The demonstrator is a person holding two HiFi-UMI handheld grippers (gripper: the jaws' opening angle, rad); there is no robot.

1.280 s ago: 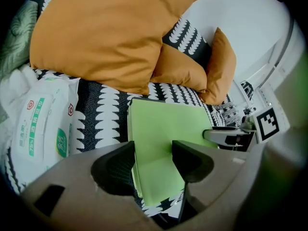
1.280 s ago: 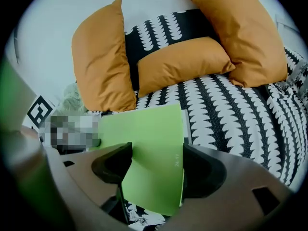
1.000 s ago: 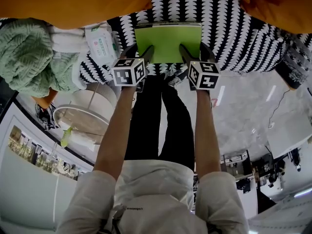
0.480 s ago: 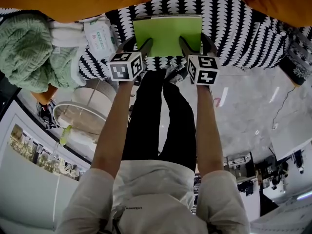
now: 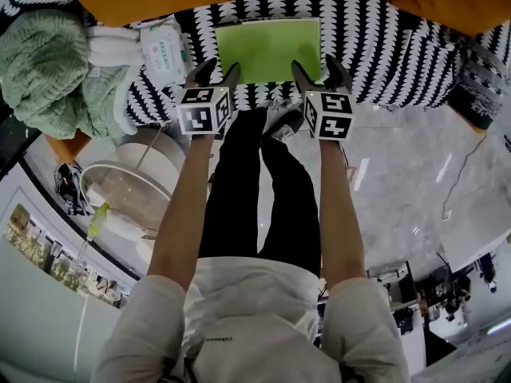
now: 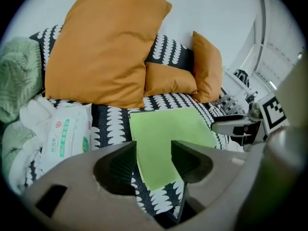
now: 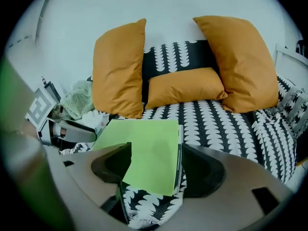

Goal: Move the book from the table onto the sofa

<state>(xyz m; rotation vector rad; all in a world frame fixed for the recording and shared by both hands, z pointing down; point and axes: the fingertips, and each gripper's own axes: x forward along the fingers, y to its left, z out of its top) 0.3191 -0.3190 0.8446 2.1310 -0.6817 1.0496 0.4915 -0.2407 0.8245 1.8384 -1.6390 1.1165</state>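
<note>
Jaws are seen spread on both the left gripper (image 5: 217, 72) and the right gripper (image 5: 317, 69) in the head view. Both grippers are held at the near edge of the book (image 5: 267, 48) without touching it. The book is laid flat on the sofa (image 5: 375, 46) seat, so the task is judged as good as done.

In the left gripper view nothing is pinched. The book is seen beyond the gap, and the jaws have just been closing slightly. A pack of wipes (image 6: 67, 134) lies left of the book, with orange cushions (image 6: 101, 47) behind it.

In the right gripper view the gap is likewise empty, presumably so that the book is left undisturbed.
</note>
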